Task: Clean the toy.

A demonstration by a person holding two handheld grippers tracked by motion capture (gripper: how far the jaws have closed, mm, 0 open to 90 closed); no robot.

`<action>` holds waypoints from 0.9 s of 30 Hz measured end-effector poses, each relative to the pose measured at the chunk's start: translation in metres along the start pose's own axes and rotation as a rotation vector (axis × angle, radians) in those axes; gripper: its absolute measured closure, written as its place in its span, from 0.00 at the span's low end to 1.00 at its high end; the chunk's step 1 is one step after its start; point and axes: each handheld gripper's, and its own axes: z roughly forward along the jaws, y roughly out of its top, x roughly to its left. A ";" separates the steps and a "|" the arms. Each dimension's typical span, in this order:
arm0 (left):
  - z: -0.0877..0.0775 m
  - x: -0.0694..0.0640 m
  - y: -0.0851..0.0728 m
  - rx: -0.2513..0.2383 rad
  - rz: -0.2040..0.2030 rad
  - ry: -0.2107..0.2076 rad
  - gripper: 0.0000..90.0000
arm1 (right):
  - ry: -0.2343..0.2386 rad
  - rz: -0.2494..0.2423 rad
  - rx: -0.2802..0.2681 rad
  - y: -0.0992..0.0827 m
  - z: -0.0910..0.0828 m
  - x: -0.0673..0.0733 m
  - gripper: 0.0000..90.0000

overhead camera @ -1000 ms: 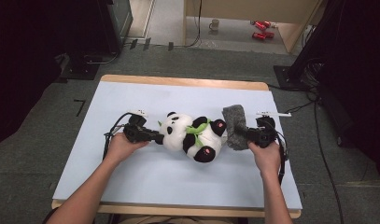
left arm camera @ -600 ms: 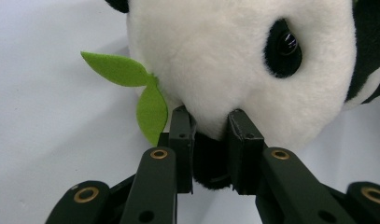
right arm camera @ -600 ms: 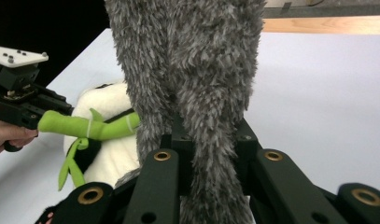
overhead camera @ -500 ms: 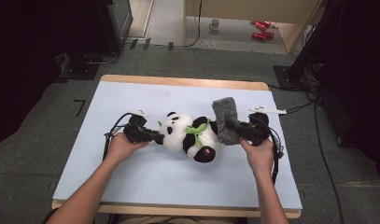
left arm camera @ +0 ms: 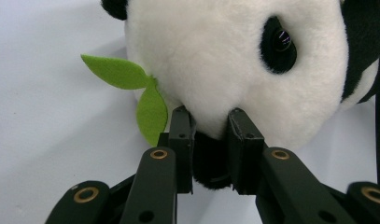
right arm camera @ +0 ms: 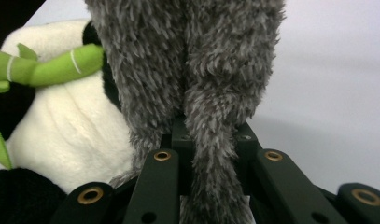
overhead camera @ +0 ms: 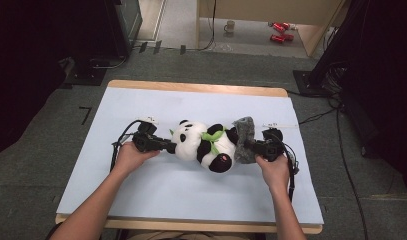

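A pale blue table (overhead camera: 141, 195) carries a plush panda (overhead camera: 203, 145) lying on its side at mid-table, between the two grippers. The left gripper (overhead camera: 167, 145) meets its head, jaws pinching a dark part at the head's lower edge (left arm camera: 210, 161). The right gripper (overhead camera: 250, 146) clamps a grey furry cloth (overhead camera: 244, 140) pressed against the panda's far side. The left gripper view shows a green felt leaf (left arm camera: 131, 88) beside the jaws; the right gripper view shows a green bamboo stick (right arm camera: 52, 65) across the panda's belly.
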 end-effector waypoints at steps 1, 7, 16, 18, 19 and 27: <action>0.000 0.000 0.000 0.000 0.000 0.000 0.83 | 0.000 0.000 0.005 -0.001 0.001 -0.001 0.86; 0.000 0.003 0.002 0.006 -0.011 -0.016 0.82 | -0.022 0.006 0.058 -0.007 0.005 -0.006 0.86; 0.001 0.007 0.002 0.015 -0.033 -0.042 0.82 | -0.026 0.010 0.031 -0.011 -0.031 0.004 0.86; 0.000 0.006 0.003 0.018 -0.026 -0.037 0.82 | -0.004 0.001 0.012 -0.008 -0.040 0.011 0.86; 0.000 0.006 0.003 0.019 -0.023 -0.035 0.82 | 0.006 -0.009 0.007 -0.005 -0.044 0.016 0.86; 0.001 0.004 0.002 0.019 -0.023 -0.027 0.82 | 0.084 -0.096 -0.008 0.007 -0.063 0.057 0.86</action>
